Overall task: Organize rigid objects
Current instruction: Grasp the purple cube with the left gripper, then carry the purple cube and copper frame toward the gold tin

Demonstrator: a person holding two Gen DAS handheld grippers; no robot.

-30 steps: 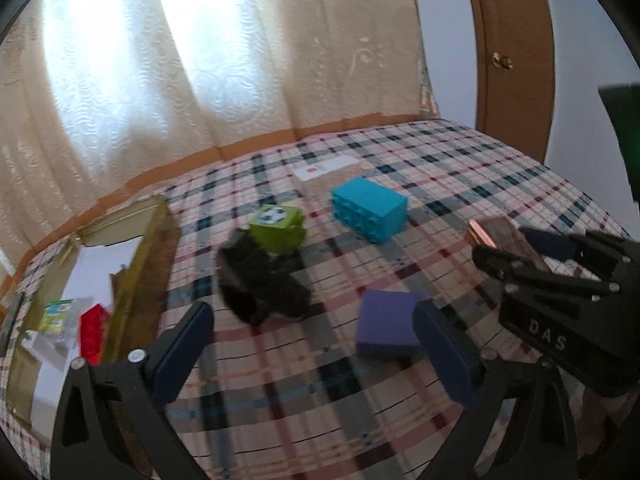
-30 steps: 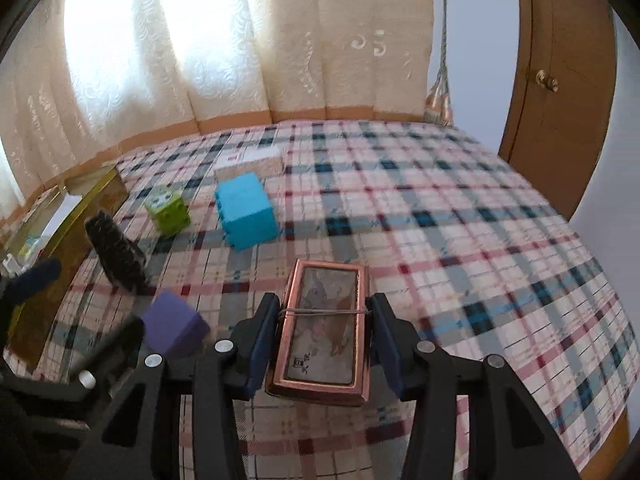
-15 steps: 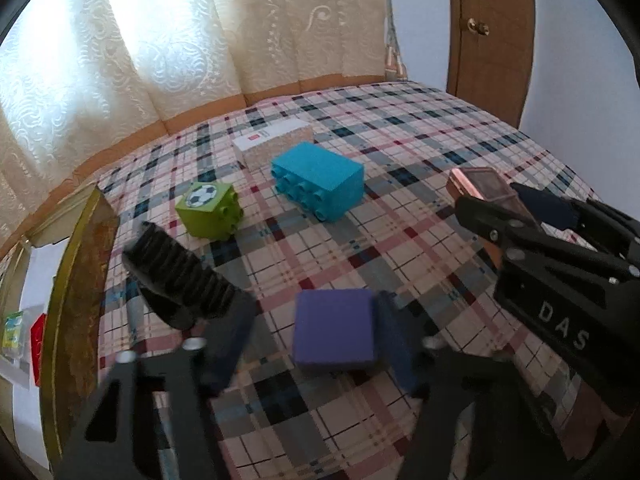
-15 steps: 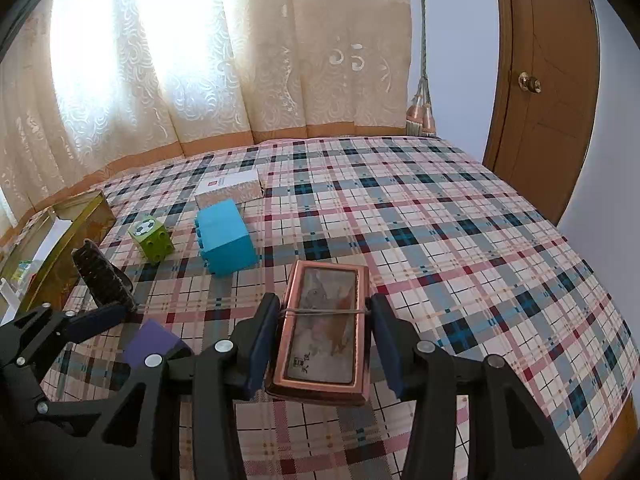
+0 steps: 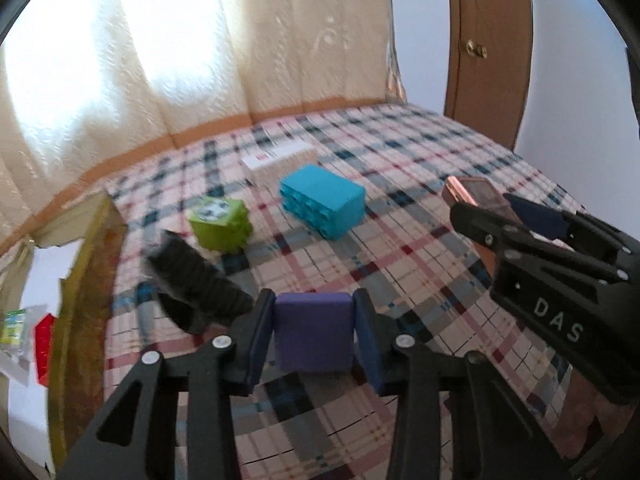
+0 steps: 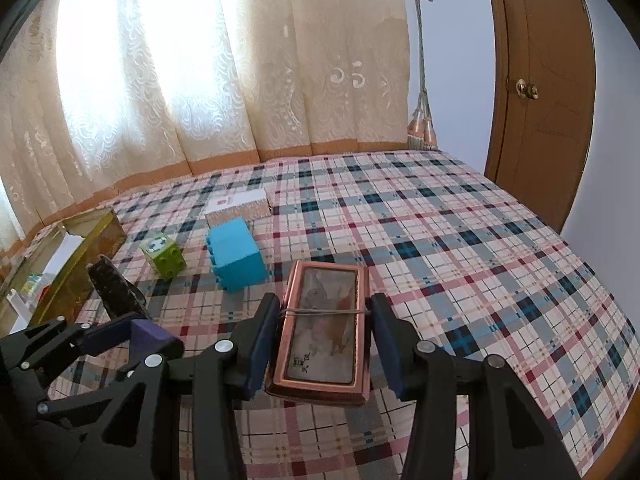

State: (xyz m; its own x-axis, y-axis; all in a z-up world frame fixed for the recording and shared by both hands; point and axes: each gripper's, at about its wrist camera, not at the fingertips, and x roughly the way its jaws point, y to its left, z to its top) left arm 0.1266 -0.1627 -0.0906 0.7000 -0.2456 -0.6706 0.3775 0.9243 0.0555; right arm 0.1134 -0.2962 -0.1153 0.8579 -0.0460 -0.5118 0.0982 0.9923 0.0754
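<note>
The left gripper (image 5: pixel 314 332) has its blue pads pressed against both side faces of the purple block (image 5: pixel 313 332), so it is clamped on the block, which sits on the plaid bedcover (image 6: pixel 460 240) or just above it; contact underneath cannot be made out. Going from the left edge of the left wrist view: an open gold-edged box (image 5: pixel 80 280) lies at the bed's side with a few items inside, then a black ribbed object (image 5: pixel 192 276) just left of the left gripper, then a green cube (image 5: pixel 220 224) and a blue brick (image 5: pixel 322 204) farther off, with a white box (image 5: pixel 280 158) behind them. To the right, the right gripper (image 6: pixel 322 336) is closed across the short sides of a copper-framed case (image 6: pixel 324 328), whose long axis runs along the fingers, away from the camera. The relation that matters, as I judge it: the gold-edged box lies to the left of the purple block, on the left hand's side, so the left hand is the nearer one, and the black ribbed object stands partly in that path.
</note>
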